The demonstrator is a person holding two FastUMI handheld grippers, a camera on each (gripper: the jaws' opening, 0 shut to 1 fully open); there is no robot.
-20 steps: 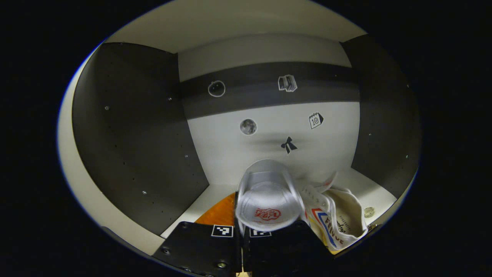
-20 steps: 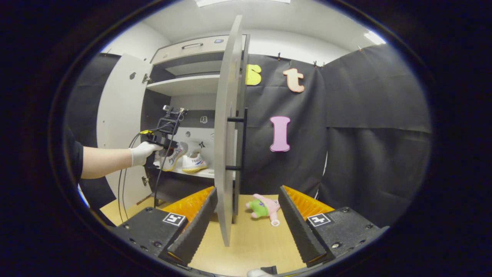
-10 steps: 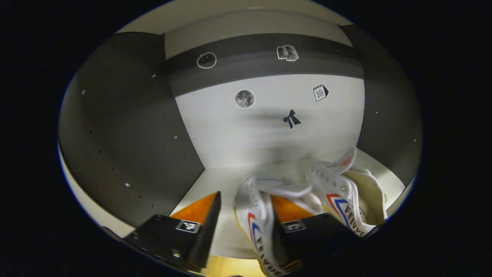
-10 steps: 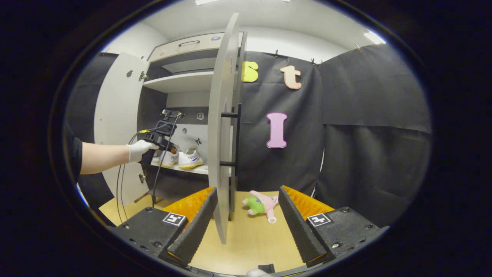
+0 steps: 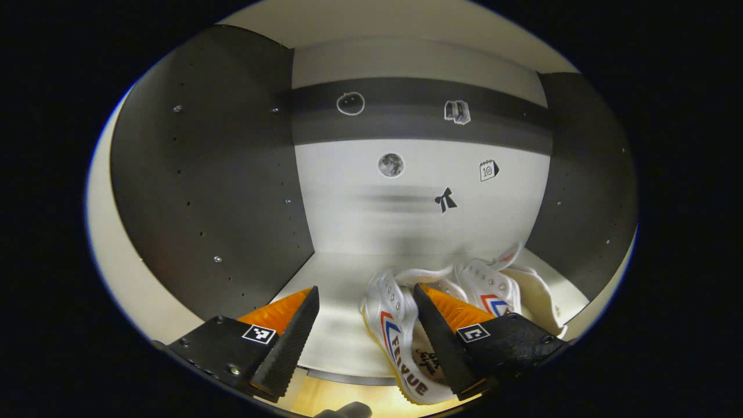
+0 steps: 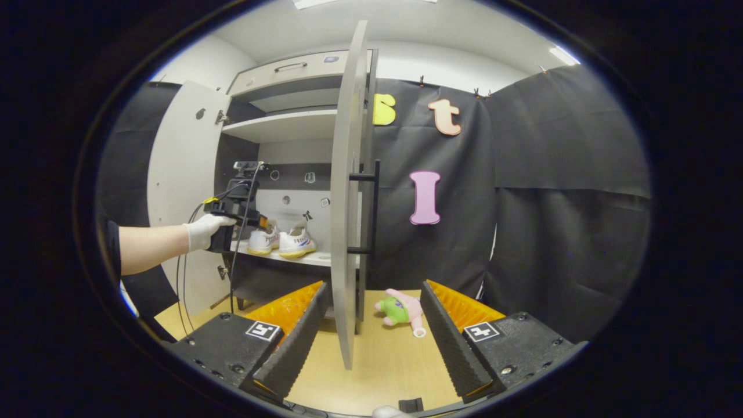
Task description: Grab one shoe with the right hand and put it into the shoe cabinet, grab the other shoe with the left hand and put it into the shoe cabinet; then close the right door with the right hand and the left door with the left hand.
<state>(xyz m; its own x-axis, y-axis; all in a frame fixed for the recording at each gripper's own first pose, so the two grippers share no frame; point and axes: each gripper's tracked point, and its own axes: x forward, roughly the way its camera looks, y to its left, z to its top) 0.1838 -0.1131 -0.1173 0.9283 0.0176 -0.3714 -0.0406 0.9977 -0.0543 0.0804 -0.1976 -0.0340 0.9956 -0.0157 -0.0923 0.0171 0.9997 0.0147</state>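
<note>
Both shoes (image 5: 400,325) sit on the shelf (image 5: 339,290) and your left gripper (image 5: 360,331) is spread wide, so next swing the right door (image 6: 348,197) shut with your released right gripper (image 6: 371,331).

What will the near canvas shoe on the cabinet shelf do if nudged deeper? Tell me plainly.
The near canvas shoe would probably slide on its flat sole rather than roll. Its soft upper and loose laces look floppy, so a push up high may just fold the cloth. It sits close to the second shoe, so it would likely bump it.

Ceiling lights brighten the booth; the cabinet interior (image 5: 418,232) is dim, motion-smeared, with fisheye-bent edges.
</note>
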